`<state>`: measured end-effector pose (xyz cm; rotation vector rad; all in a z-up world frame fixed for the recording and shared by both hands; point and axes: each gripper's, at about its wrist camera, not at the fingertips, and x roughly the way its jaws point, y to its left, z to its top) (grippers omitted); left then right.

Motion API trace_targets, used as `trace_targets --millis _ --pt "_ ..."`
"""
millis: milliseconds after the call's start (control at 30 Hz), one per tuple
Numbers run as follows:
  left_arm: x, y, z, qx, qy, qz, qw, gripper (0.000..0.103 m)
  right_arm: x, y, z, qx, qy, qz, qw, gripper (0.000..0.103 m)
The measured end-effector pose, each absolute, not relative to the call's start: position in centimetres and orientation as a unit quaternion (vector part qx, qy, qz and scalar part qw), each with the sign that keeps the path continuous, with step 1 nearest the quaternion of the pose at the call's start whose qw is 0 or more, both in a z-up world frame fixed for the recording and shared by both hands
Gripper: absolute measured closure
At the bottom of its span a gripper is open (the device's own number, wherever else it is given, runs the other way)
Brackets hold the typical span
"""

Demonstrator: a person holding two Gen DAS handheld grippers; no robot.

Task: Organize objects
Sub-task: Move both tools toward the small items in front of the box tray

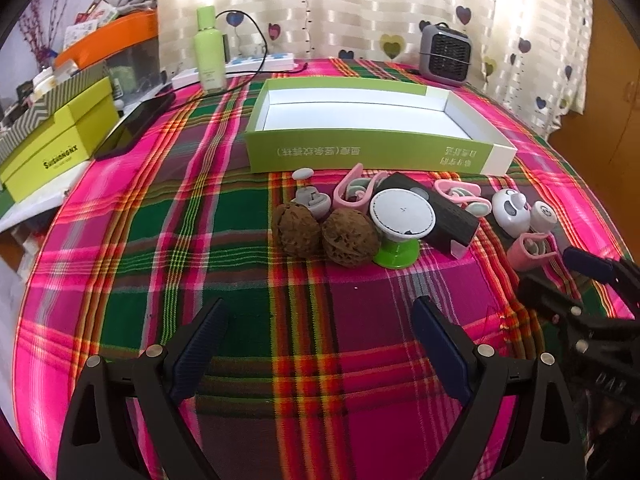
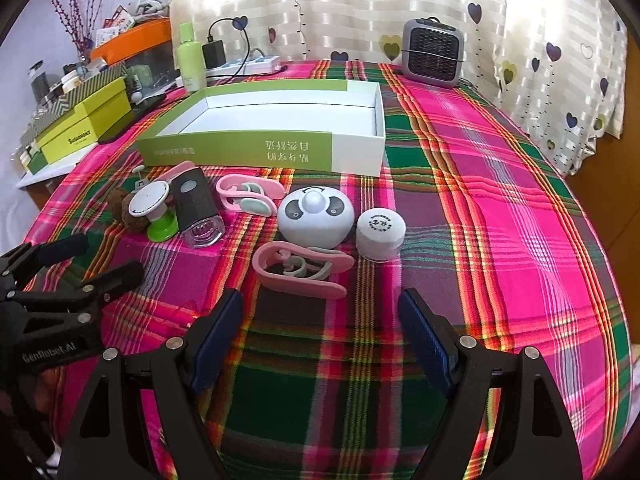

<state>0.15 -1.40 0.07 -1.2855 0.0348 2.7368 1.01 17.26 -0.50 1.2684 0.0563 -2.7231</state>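
An empty green and white box (image 1: pixel 368 152) (image 2: pixel 240 148) lies open on the plaid tablecloth. In front of it sit two walnuts (image 1: pixel 298 230), a white disc on a green base (image 1: pixel 402 214) (image 2: pixel 150 200), a black device (image 1: pixel 440 212) (image 2: pixel 198 208), several pink clips (image 1: pixel 354 192) (image 2: pixel 300 268), a white panda dome (image 1: pixel 510 210) (image 2: pixel 316 216) and a white round cap (image 1: pixel 544 214) (image 2: pixel 380 232). My left gripper (image 1: pixel 320 308) (image 2: pixel 110 256) hovers open, short of the walnuts. My right gripper (image 2: pixel 320 298) (image 1: pixel 552 270) is open just before the nearest pink clip. Neither holds anything.
A green bottle (image 1: pixel 209 56), a power strip (image 1: pixel 260 65) with a cable and a small grey heater (image 1: pixel 446 54) stand behind the box by the heart-print curtain. A dark phone (image 1: pixel 136 126) and stacked yellow-green boxes (image 1: pixel 60 148) lie at the left edge.
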Motion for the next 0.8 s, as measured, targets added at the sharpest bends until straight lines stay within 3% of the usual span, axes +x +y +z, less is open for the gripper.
trace_targets --millis 267,500,800 --pt "-0.3 -3.0 0.4 -0.425 -0.002 0.902 0.077 0.011 0.0 19.3 0.1 0.428 -0.018 -0.899 0.09 0.024" --pt "-0.8 -3.7 0.5 -0.428 -0.016 0.9 0.078 0.011 -0.5 18.2 0.1 0.423 0.029 -0.897 0.122 0.024" --pt "-2.0 -3.7 0.9 -0.425 -0.022 0.902 0.075 0.011 -0.8 17.5 -0.2 0.434 0.049 -0.886 0.16 0.042"
